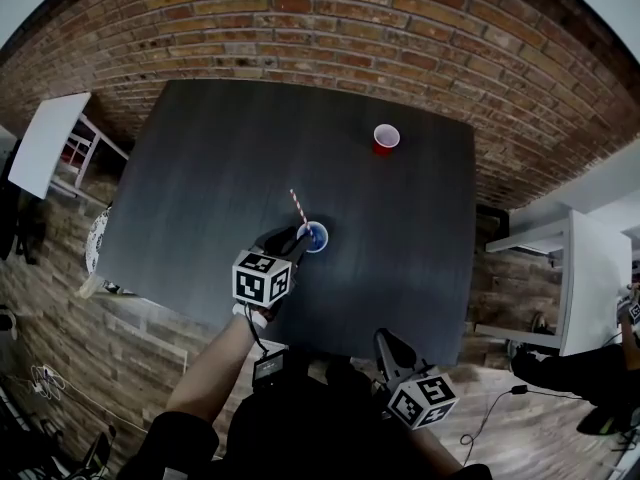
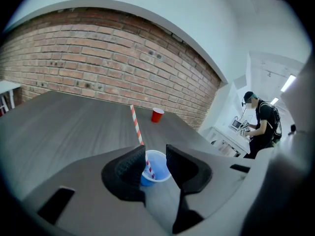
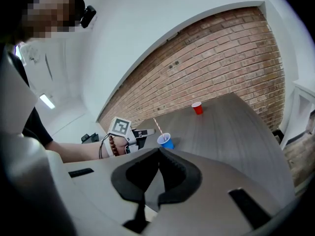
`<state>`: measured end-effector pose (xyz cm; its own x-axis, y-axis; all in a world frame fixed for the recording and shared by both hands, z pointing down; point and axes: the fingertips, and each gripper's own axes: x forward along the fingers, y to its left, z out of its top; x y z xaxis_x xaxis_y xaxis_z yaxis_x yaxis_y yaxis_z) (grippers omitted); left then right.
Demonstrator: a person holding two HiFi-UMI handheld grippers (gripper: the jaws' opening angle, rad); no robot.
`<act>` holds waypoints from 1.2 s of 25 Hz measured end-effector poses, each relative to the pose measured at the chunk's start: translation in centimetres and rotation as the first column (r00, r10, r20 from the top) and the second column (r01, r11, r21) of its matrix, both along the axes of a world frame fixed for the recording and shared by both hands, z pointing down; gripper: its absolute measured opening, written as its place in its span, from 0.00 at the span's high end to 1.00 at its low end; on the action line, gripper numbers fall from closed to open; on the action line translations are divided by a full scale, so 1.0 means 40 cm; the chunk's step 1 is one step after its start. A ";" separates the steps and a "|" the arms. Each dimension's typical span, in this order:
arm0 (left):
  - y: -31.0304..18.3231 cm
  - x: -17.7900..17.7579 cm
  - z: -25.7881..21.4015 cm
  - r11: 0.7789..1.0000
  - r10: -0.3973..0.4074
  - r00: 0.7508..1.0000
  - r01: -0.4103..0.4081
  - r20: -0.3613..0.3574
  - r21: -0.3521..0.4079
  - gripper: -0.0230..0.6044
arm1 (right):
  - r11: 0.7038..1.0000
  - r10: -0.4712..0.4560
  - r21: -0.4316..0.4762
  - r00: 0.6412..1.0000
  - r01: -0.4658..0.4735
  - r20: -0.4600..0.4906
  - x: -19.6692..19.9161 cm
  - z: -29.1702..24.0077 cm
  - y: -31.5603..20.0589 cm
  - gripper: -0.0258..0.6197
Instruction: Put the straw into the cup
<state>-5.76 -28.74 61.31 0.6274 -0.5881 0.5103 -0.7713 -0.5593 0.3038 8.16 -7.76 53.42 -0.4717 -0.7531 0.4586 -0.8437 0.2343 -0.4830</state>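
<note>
Where the blue cup (image 1: 315, 236) stands, a straw (image 1: 297, 205) leans inside.

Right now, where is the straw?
In the head view the straw stands in the blue cup near the middle of the table, tilted leftward, just ahead of the open left gripper. The red cup sits farther back right.

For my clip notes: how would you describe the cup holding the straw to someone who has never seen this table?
On the dark table before the brick wall stand two cups. Take the one near the person's edge, right at the open left tool. This blue cup holds a red-and-white striped straw; the red cup nearer the wall has none.
</note>
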 end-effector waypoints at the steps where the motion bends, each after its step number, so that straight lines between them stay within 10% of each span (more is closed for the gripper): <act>1: 0.017 -0.002 -0.018 1.000 0.020 1.000 -0.020 0.004 0.014 0.77 | 1.000 -0.006 0.002 1.000 0.006 0.001 -0.001 -0.003 -0.001 0.92; 10: 0.196 -0.057 -0.210 0.962 0.106 0.979 -0.144 0.172 0.231 0.77 | 0.994 -0.060 0.086 0.998 0.061 -0.021 -0.017 -0.059 -0.026 0.92; 18: 0.374 -0.151 -0.410 0.944 -0.032 0.998 0.012 0.055 0.329 0.88 | 0.944 -0.131 0.288 0.984 0.162 -0.122 -0.058 -0.185 -0.034 0.92; 24: 0.506 -0.009 -0.561 0.904 0.129 0.981 -0.057 -0.144 0.424 0.92 | 0.896 -0.195 0.387 0.976 0.218 -0.100 -0.131 -0.319 -0.021 0.92; 30: 0.571 0.069 -0.558 0.872 0.248 0.968 -0.207 -0.036 0.444 0.92 | 0.865 -0.220 0.423 0.962 0.270 -0.164 -0.179 -0.332 0.017 0.92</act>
<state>-3.02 -5.92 38.98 0.8010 -0.5731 0.1731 -0.5884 -0.8070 0.0509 1.02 -7.09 40.13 -0.6345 -0.7545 0.1678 -0.7717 0.6059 -0.1935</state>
